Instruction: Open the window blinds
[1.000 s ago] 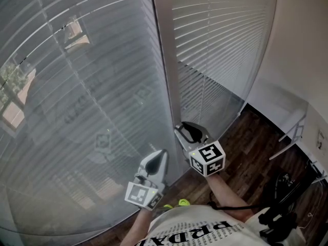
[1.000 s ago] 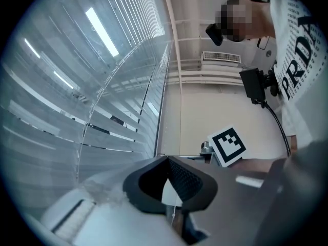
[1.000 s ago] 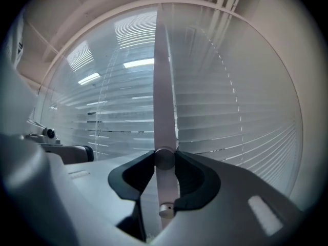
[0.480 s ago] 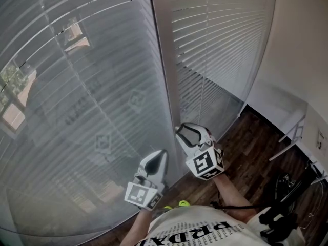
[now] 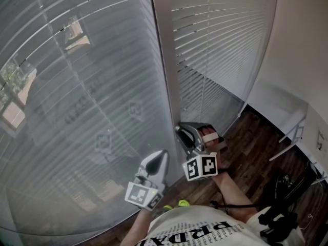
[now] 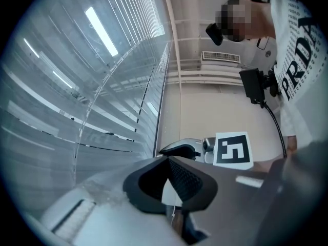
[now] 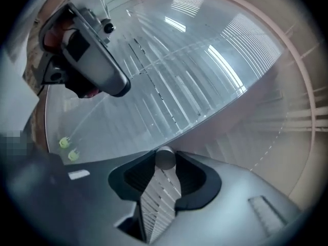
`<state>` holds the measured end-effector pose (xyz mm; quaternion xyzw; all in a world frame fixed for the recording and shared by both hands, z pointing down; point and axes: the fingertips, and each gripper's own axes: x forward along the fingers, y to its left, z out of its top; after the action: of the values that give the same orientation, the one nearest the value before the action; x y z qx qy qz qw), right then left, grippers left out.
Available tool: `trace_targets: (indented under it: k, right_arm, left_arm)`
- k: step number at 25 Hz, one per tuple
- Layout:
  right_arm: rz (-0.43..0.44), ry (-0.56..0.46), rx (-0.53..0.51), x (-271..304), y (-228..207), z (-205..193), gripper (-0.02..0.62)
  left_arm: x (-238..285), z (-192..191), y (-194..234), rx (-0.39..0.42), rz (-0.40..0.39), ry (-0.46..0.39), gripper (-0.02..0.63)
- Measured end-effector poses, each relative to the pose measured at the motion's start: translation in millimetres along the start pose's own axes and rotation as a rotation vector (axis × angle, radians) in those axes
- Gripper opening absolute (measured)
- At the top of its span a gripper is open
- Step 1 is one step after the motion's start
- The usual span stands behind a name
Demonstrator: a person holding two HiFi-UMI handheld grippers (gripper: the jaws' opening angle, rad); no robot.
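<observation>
Head view: blinds fill the left and centre of the frame, slats lying close together, with the outdoors showing dimly through them at the far left.
Upper right: more slats, with thin bright gaps between them.
Divider: a pale post runs from top centre down to the grippers and splits the two sets.
Left side: left gripper sits at lower centre, pointing up at the blinds. Its own view shows the jaws pinched together at the tips on a thin cord that shows low between them.
Right side: right gripper is just right of the other, at the foot of the post. Its jaws are narrow, closed on the round grey end of a wand.
Bottom edge: two yellow-green tassels hang beside the person's shirt. In the right gripper view, fine lines rise from them toward the left gripper.
Lower right: dark wood floor.
</observation>
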<state>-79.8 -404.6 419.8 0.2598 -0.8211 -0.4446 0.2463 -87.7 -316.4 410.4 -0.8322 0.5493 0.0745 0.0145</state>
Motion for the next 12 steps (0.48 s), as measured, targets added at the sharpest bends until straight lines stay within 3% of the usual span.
trace_targets:
  k: [4, 12]
  right_arm:
    - [-0.007, -0.014, 0.036, -0.2, -0.9, 0.1, 0.124]
    - [0.001, -0.042, 0.206, -0.2, -2.4, -1.0, 0.124]
  left_arm:
    - [0.0, 2.0, 2.0, -0.008, 0.011, -0.003, -0.008]
    - [0.2, 0.7, 2.2, -0.006, 0.012, 0.0, -0.009]
